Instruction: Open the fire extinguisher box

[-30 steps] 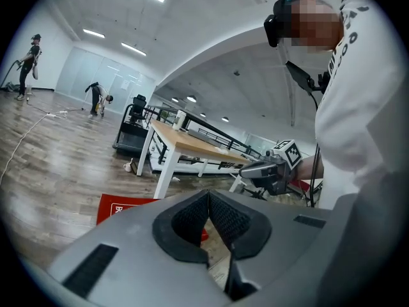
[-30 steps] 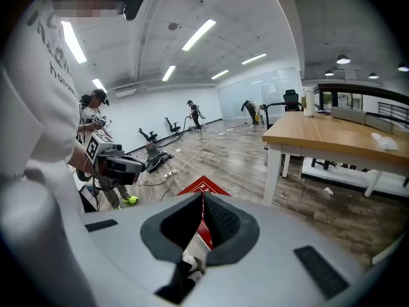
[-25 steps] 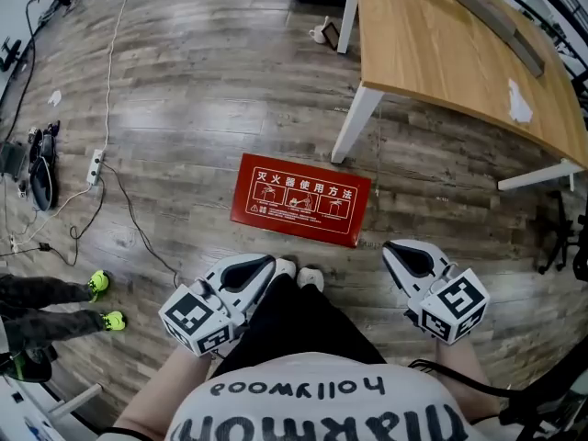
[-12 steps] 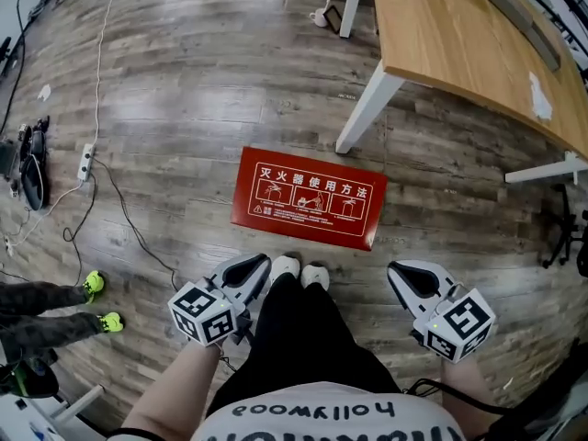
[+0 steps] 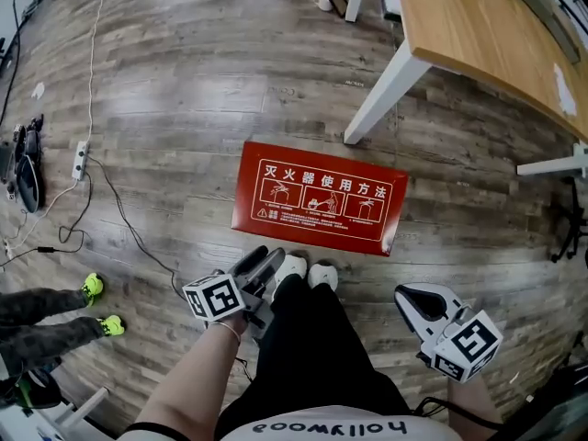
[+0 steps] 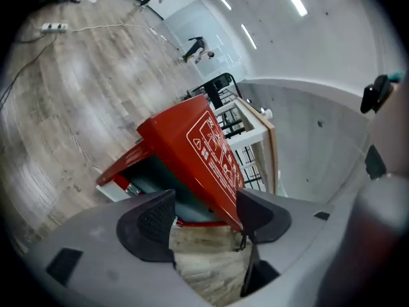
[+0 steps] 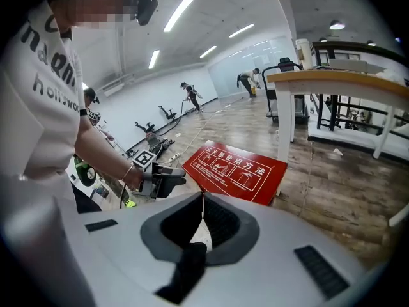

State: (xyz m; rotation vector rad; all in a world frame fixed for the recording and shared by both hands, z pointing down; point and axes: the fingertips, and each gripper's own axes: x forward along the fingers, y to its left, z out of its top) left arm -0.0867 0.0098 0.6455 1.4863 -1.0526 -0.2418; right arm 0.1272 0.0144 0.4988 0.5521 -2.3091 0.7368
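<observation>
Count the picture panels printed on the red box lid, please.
3, in one row on the fire extinguisher box lid: left panel, middle panel, right panel. None appears hidden.

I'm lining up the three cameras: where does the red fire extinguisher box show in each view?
Head view: the red box lies mid-frame, slightly right of centre.
Left gripper view: the red box fills the centre and appears slanted.
Right gripper view: the red box sits just below centre.
Shared landmark: the wooden table beyond the box, also at and.
</observation>
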